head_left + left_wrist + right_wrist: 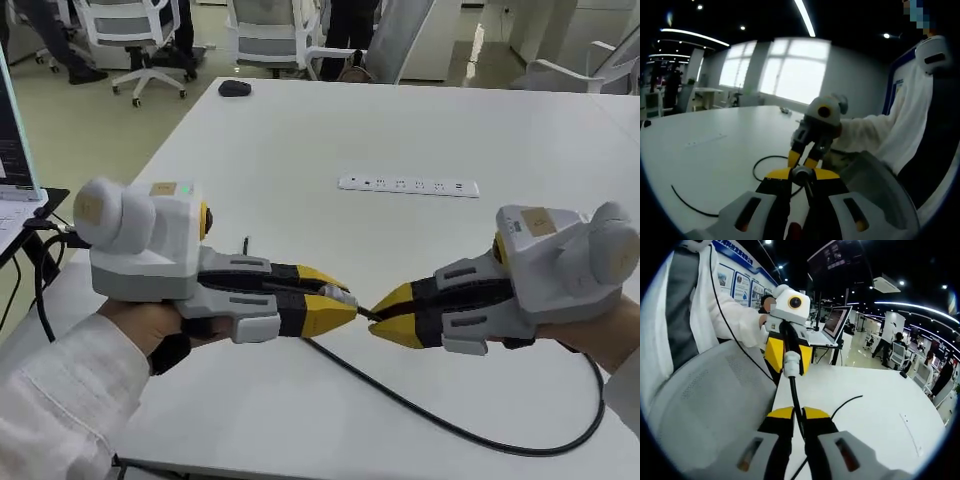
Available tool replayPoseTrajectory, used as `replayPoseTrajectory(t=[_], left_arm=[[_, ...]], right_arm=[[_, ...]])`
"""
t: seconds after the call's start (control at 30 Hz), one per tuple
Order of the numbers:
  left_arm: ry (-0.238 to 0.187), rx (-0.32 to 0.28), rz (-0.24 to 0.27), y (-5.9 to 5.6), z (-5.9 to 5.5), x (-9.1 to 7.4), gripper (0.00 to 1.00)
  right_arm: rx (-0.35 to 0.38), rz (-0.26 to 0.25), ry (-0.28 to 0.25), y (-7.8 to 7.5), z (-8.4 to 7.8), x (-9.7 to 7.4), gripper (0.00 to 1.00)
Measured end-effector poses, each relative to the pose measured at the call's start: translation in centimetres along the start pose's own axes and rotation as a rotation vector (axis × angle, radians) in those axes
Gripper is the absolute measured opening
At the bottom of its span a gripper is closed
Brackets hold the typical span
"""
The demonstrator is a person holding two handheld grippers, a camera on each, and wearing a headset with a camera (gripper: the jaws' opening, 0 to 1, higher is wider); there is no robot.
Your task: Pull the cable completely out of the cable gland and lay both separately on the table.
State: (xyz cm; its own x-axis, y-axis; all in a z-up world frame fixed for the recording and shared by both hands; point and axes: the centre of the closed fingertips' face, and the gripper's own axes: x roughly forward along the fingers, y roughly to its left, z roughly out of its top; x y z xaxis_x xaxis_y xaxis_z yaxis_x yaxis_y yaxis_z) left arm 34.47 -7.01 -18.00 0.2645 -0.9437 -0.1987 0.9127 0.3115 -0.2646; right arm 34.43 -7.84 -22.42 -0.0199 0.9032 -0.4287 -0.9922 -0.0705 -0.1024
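**Cable and gland held between two grippers above the table (400, 130).** The left gripper (345, 302) is clamped on the pale cable gland (791, 364), which sits at its jaw tips. The right gripper (378, 318), almost tip to tip with it, is closed on the black cable (795, 395) just beyond the gland's mouth. The slack drops beneath the right gripper and loops behind it on the table. Both parts look light. The gland appears to be rigid, smooth plastic, apt to slip or turn. The cable seems limp and rubbery, and is best gripped close to the gland for a straight pull. Tan stickers (539, 221) on the grippers and wall posters (742, 287) beyond the left gripper are too small to read.
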Motion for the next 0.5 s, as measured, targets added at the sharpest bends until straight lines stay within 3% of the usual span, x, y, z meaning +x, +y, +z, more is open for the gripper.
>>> replayPoseTrajectory(t=[0.3, 0.5], left_arm=[[-0.002, -0.007, 0.001, 0.2, 0.0, 0.0, 0.16], [-0.009, -0.016, 0.019, 0.6, 0.0, -0.6, 0.16]], right_arm=[[0.004, -0.001, 0.037, 0.0, -1.4, -0.3, 0.04], [0.032, -0.017, 0.071, -0.5, -3.2, -1.0, 0.04]])
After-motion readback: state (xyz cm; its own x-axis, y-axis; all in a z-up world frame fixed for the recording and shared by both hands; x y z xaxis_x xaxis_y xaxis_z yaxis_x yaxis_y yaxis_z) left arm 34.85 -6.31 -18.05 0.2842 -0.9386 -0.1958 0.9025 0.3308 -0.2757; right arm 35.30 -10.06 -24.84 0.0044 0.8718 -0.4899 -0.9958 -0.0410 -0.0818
